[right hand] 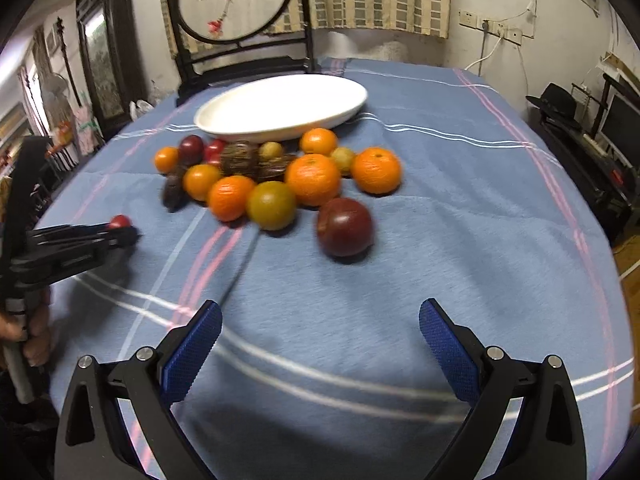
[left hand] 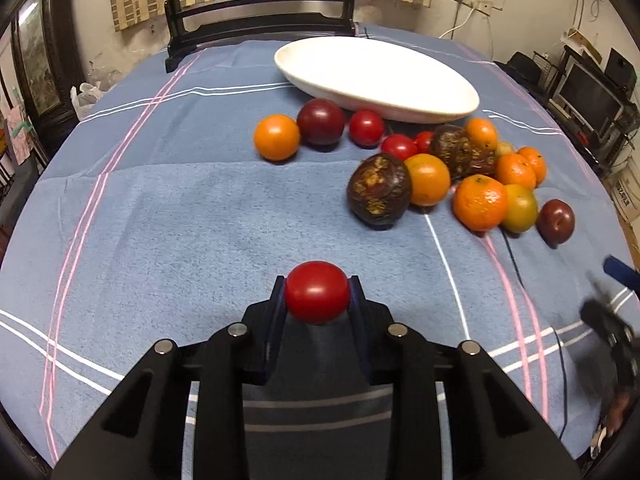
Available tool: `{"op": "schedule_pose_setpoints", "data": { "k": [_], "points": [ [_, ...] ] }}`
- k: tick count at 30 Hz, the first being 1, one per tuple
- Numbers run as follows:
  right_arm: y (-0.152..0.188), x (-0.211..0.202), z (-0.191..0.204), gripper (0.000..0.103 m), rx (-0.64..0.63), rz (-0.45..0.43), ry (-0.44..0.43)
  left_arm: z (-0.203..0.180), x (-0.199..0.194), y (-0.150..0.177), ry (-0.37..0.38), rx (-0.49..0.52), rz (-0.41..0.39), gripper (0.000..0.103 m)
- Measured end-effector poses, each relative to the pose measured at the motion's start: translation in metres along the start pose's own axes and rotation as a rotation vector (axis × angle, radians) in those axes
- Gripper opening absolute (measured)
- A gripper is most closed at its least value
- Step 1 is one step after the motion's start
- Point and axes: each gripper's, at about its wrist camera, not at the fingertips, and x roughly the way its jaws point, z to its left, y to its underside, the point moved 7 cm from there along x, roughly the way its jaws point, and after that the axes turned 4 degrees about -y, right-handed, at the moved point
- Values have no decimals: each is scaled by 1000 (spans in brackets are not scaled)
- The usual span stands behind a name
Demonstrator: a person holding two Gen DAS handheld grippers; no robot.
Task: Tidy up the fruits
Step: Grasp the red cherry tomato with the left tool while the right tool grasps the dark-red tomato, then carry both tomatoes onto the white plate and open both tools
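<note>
Left wrist view: a small red tomato [left hand: 317,292] is clamped between the fingers of the left gripper [left hand: 317,294], low centre of the frame, above the blue striped tablecloth [left hand: 160,220]. A white oval plate [left hand: 376,76] is seen in the upper centre, nothing in it. The loose fruit pile is spread below and right of the plate: an orange [left hand: 277,137] at the left end, a dark red plum [left hand: 321,121] touching it, a second red tomato [left hand: 366,128] just beside the plate rim, a wrinkled passion fruit [left hand: 379,189] nearest the camera, a mandarin [left hand: 480,202] and a greenish citrus [left hand: 519,208] side by side, another plum [left hand: 556,222] at the far right. The right gripper [left hand: 612,304] is glimpsed blurred at the right edge; its state cannot be told here.

Right wrist view: the right gripper [right hand: 320,344] is held wide apart, nothing between its blue pads [right hand: 192,356], bottom of the frame, over bare cloth. The nearest plum [right hand: 345,227] is seen in mid frame, apart from the fingers. The pile lies behind it, touching the near rim of the plate [right hand: 280,106] in the upper centre. At the left edge, the left gripper [right hand: 120,232] is seen from the side with the tomato [right hand: 120,221] gripped at its tip.
</note>
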Motion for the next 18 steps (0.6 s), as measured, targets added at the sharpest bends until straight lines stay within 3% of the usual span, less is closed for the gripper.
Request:
{"op": "schedule_pose_setpoints", "data": {
  "k": [3,8,12,16,18],
  "points": [
    [-7,14,-9,98,0,45,-2,0,-1,4,10,-4,5,29],
    [-22,35,-8,77,-60,93,7,3,0,6,20,-6,6,29],
    [-34,47,-3,72,-76,111,-23,4,1,5,12,-2,2,29],
    [-40,58,-4,45,-90,140,-6,3,2,3,13,9,1,29],
    [-41,56,-6,42,-70,134,-19,3,3,1,19,12,2,29]
  ]
}}
